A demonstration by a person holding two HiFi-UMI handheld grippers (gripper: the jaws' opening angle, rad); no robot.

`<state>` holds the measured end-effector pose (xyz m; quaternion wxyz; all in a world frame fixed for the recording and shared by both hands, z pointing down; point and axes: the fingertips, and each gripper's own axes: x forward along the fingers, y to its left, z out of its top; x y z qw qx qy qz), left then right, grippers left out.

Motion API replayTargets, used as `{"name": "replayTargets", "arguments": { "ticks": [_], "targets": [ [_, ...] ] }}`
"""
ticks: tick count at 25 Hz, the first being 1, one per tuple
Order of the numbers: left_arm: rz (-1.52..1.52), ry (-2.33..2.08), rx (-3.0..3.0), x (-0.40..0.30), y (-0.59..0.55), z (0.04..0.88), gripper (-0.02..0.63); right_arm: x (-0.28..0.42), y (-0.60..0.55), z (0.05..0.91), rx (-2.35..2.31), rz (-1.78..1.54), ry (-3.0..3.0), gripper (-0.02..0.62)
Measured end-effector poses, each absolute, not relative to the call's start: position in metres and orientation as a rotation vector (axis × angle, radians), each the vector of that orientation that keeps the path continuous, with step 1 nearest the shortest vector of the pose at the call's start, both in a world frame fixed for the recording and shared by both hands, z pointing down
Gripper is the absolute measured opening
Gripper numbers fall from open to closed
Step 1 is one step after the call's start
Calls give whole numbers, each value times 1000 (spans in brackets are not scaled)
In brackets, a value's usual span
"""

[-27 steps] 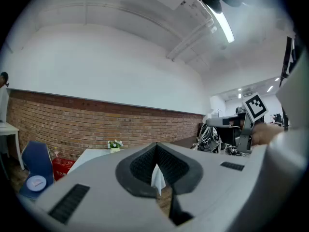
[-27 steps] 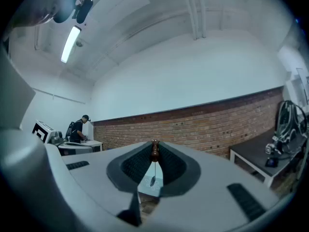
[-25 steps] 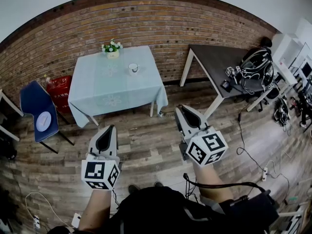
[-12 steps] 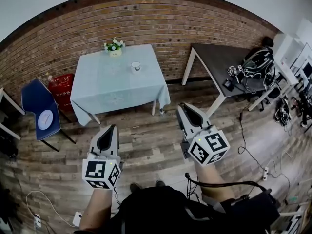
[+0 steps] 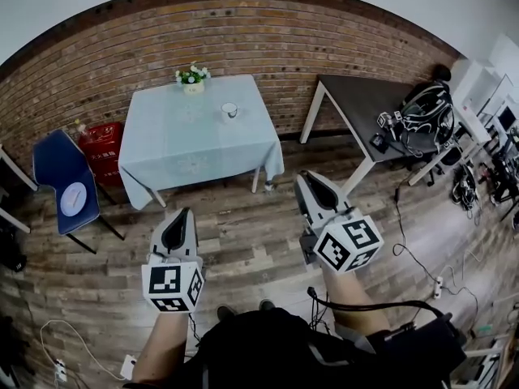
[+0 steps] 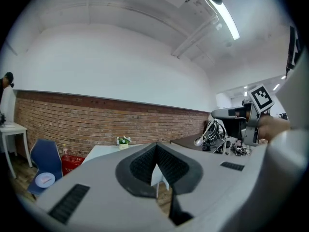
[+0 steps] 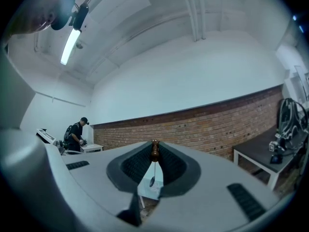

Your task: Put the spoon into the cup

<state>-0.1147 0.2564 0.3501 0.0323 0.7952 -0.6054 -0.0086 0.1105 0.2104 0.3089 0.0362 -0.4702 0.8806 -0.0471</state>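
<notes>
The right tongs (image 7: pixel 154 143) are clamped on the brown handle end of the spoon (image 7: pixel 154 153), whose thin stem and small bowl hang straight down below the tips. The left gripper view shows the same spoon from the side, its bowl (image 6: pixel 199 140) drooping under the right tongs' nose. The left tongs (image 6: pixel 157 146) are closed tip to tip with nothing between them. In the head view both pairs, the left tongs (image 5: pixel 185 211) and the right tongs (image 5: pixel 306 177), point level over the wooden floor (image 5: pixel 251 237), well apart from the cloth-covered surface (image 5: pixel 186 148) that stands against the brick wall. The cup (image 5: pixel 229 110) stands upright on that surface near its far right corner, with a small pot of flowers (image 5: pixel 192 76) at the back edge beside it. A blue chair (image 5: pixel 61 177) stands to the left of the surface, and a dark-topped surface (image 5: pixel 357 100) carrying gear stands to the right.
</notes>
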Motion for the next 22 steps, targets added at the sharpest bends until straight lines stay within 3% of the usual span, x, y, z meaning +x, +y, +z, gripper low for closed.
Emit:
{"name": "replayTargets", "arguments": {
  "ticks": [22],
  "targets": [
    [-112,-1688,2507,-161,224,362,11,51,177,321,-1490,-116,2725,52]
  ]
}}
